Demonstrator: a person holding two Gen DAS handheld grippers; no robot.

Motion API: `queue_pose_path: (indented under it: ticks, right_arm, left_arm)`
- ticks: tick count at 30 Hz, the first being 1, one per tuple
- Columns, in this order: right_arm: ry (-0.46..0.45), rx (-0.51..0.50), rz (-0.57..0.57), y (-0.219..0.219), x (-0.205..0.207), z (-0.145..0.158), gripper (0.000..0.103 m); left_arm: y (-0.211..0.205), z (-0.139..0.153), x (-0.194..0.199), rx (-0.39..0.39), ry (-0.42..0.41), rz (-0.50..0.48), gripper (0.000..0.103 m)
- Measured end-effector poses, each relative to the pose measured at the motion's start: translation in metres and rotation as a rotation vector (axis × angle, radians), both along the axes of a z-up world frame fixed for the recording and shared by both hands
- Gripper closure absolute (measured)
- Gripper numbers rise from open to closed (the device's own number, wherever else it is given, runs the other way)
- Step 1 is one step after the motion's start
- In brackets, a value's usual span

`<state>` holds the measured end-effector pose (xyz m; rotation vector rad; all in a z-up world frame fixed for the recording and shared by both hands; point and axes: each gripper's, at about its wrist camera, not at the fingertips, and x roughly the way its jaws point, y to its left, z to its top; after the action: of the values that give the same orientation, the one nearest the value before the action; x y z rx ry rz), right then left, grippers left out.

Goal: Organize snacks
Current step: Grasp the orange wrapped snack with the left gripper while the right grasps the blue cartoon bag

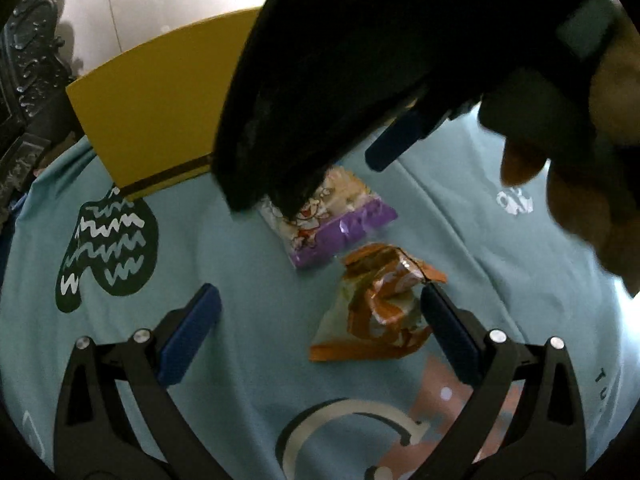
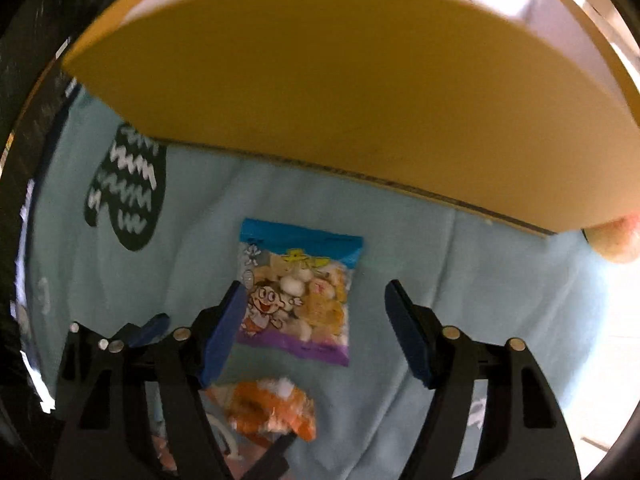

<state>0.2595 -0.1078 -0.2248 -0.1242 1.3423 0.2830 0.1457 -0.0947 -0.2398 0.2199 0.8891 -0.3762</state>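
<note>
Two snack packets lie loose on a pale blue printed cloth, so little of the tidying looks done. Nearest, the left gripper hangs with jaws spread wide and empty — its right pad sits against an orange crumpled packet. Just beyond, the right gripper is about half open, holding nothing, straddling a purple and blue cartoon packet lying flat. Farther back stands a yellow box — judging by its place, likely the destination. Both packets remain outside it.
</note>
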Motion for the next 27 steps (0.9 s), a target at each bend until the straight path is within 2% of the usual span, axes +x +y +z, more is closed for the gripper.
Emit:
queue_pose_path:
  ticks: [1,2,3,6,8,12,16,19,21,22,23,24,25,27]
  right_arm:
    - [-0.026,-0.010,0.015,0.003,-0.001,0.001,0.034]
    - [-0.031,-0.009,0.025,0.005,-0.001,0.002,0.040]
    - [-0.024,0.008,0.029,0.006,-0.001,0.004,0.058]
    - [-0.007,0.014,0.012,-0.007,0.000,0.007,0.067]
    - [0.005,0.053,-0.032,-0.030,0.000,0.010,0.078]
    - [0.004,0.071,-0.083,-0.070,-0.007,0.014,0.087]
    - [0.022,0.111,-0.143,-0.102,-0.017,0.007,0.086]
    - [0.012,0.101,-0.161,-0.102,-0.020,0.006,0.075]
    - [0.013,0.102,-0.161,-0.105,-0.024,0.007,0.066]
    - [0.010,0.108,-0.157,-0.104,-0.026,0.008,0.065]
    - [0.001,0.117,-0.155,-0.103,-0.027,0.009,0.064]
    - [-0.010,0.130,-0.160,-0.103,-0.031,0.013,0.062]
    - [-0.018,0.156,-0.178,-0.102,-0.033,0.016,0.059]
    - [-0.031,0.178,-0.212,-0.099,-0.033,0.020,0.037]
  left_arm:
    - [0.000,-0.001,0.001,0.001,0.006,0.003,0.002]
    - [0.002,-0.002,0.002,-0.001,0.011,0.010,0.002]
    - [0.003,-0.002,0.003,-0.005,0.013,0.016,0.002]
    - [0.009,-0.001,0.004,-0.030,0.019,0.027,0.002]
    - [0.013,0.000,0.005,-0.039,0.022,0.033,0.002]
    - [0.021,0.007,0.003,-0.058,0.017,0.045,0.002]
    - [0.019,0.008,0.011,-0.053,0.034,0.054,0.002]
    - [0.015,0.000,0.012,-0.009,0.062,0.050,0.002]
    - [0.017,0.001,0.011,-0.013,0.065,0.048,0.002]
    - [0.018,0.002,0.010,-0.012,0.066,0.044,0.003]
    - [0.020,0.003,0.009,-0.013,0.063,0.042,0.011]
    - [0.023,0.005,0.008,-0.015,0.053,0.042,0.024]
    - [0.027,0.006,0.008,-0.017,0.047,0.048,0.030]
    - [0.038,0.007,0.007,-0.026,0.048,0.079,0.047]
